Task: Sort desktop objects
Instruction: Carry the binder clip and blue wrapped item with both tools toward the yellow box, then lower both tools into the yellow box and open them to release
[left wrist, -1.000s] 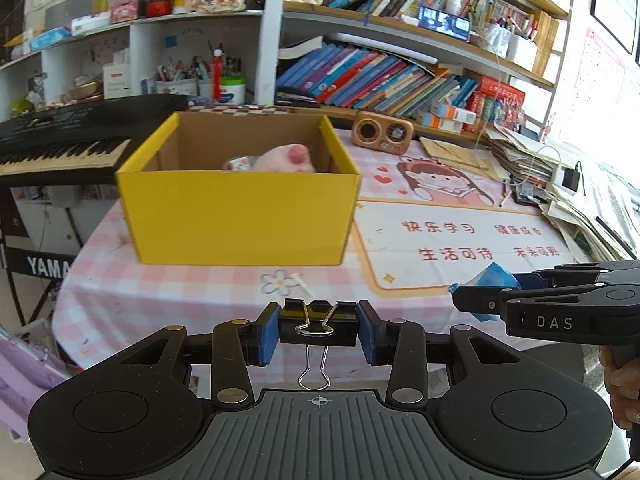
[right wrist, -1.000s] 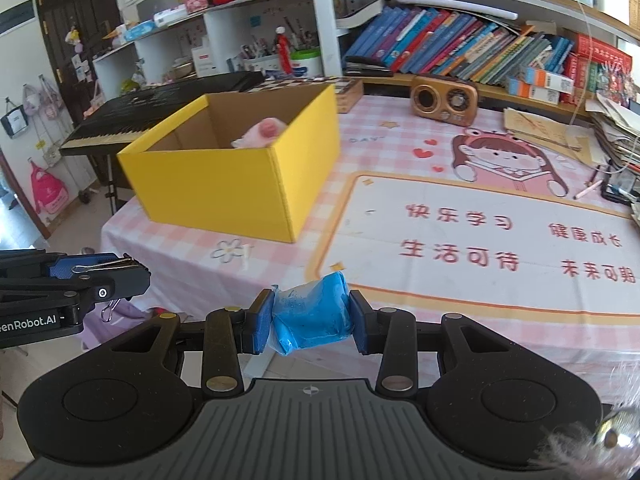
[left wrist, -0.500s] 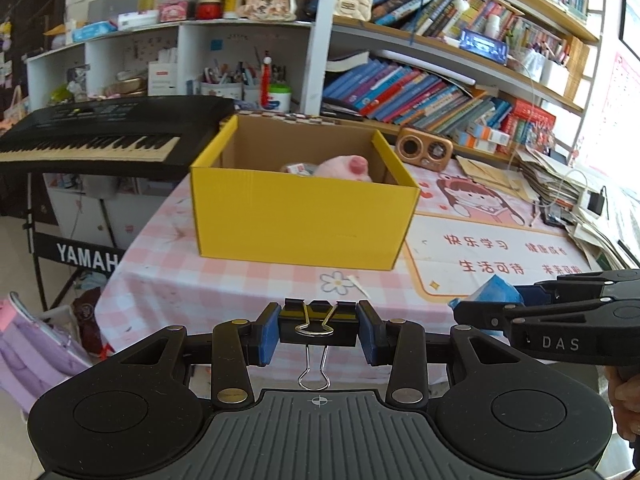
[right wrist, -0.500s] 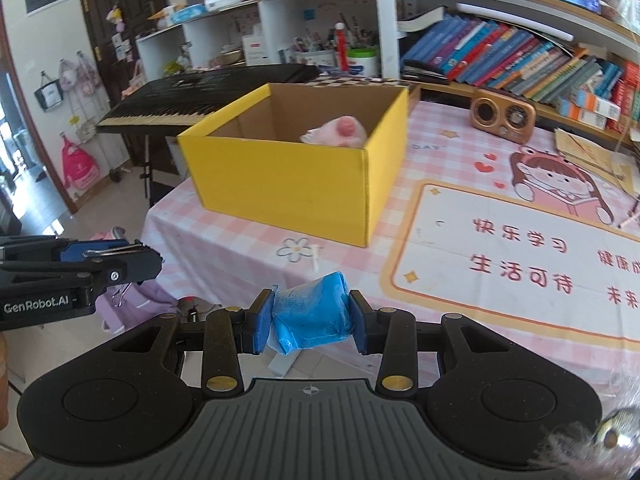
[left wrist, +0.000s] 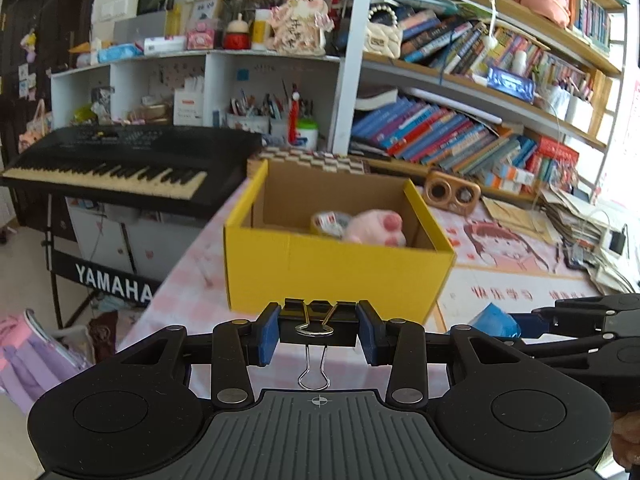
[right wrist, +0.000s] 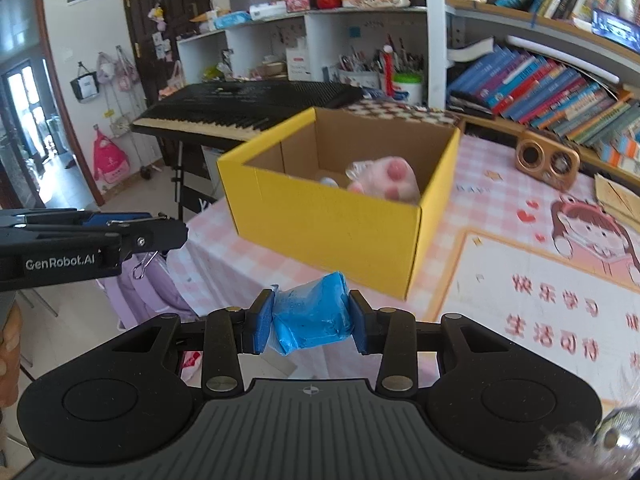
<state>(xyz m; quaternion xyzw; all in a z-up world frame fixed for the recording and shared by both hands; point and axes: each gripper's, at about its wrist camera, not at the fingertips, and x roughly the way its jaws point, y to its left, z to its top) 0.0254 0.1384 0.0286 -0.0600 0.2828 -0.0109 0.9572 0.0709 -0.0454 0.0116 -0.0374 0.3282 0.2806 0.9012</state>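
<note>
My left gripper point(left wrist: 318, 330) is shut on a black binder clip point(left wrist: 318, 326), whose wire handle hangs below the pads. My right gripper point(right wrist: 310, 320) is shut on a blue plastic-wrapped packet point(right wrist: 310, 316). Both hover short of the table's near-left corner, side by side. Ahead stands an open yellow cardboard box point(left wrist: 336, 270) point(right wrist: 332, 224) on the pink checked tablecloth; inside lie a pink plush toy point(left wrist: 374, 228) point(right wrist: 386, 178) and a roll of tape point(left wrist: 328, 222). In the left wrist view the right gripper point(left wrist: 520, 322) shows at right with the packet point(left wrist: 494, 320); in the right wrist view the left gripper point(right wrist: 176, 232) shows at left.
A black keyboard point(left wrist: 116, 164) on a stand sits left of the table. Shelves of books point(left wrist: 448, 136) line the back. A wooden speaker point(left wrist: 452, 196) and paper stacks point(left wrist: 576, 216) lie at the back right. A printed mat point(right wrist: 552, 296) covers the table's right part.
Both grippers have swung leftward and risen a little, so the yellow box now sits more to the right and its inside shows more. The grips on the clip and the packet are unchanged.
</note>
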